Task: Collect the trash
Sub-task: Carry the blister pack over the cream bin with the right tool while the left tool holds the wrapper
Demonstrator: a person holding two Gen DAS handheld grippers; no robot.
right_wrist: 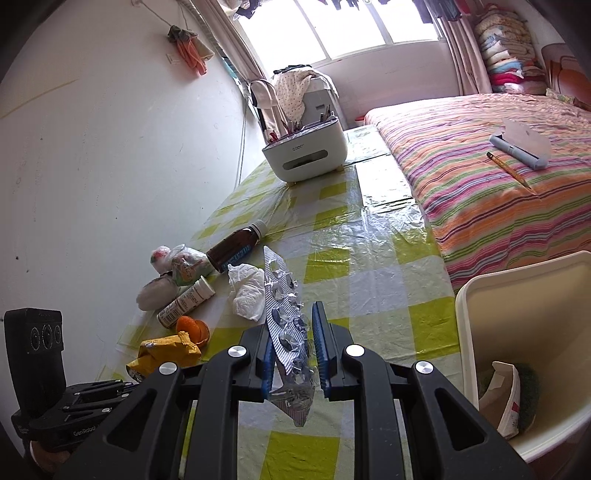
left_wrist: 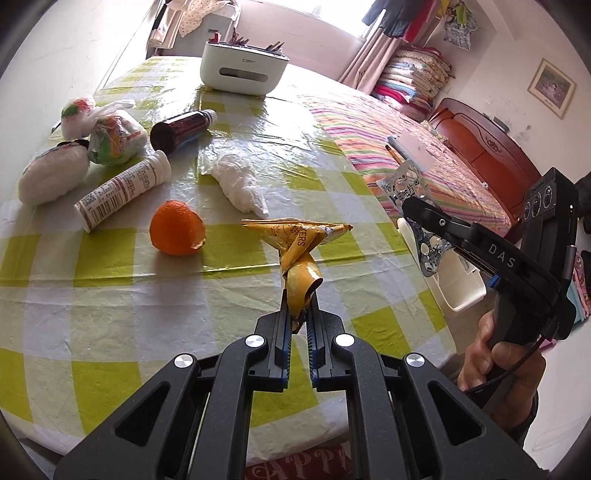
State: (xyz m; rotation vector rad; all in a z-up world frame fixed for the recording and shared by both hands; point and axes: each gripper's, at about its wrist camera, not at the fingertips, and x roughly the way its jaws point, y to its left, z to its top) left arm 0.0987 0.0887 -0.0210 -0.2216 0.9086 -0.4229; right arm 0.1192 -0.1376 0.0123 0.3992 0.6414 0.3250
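L gripper clamped on a yellow wrapper, held clear above the table. R gripper clamped on an empty blister pack, also lifted. White bin at 3 o'clock of R gripper, carton scrap inside. Orange peel, tissue, 2 bottles at 10–11 o'clock of L gripper.

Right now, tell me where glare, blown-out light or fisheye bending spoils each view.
Left wrist view: the window is blown out, glare streaks the plastic table cover, and the table edge bows. Right wrist view: the window is overexposed, sheen lies on the cover, the wall curves, corners go black.
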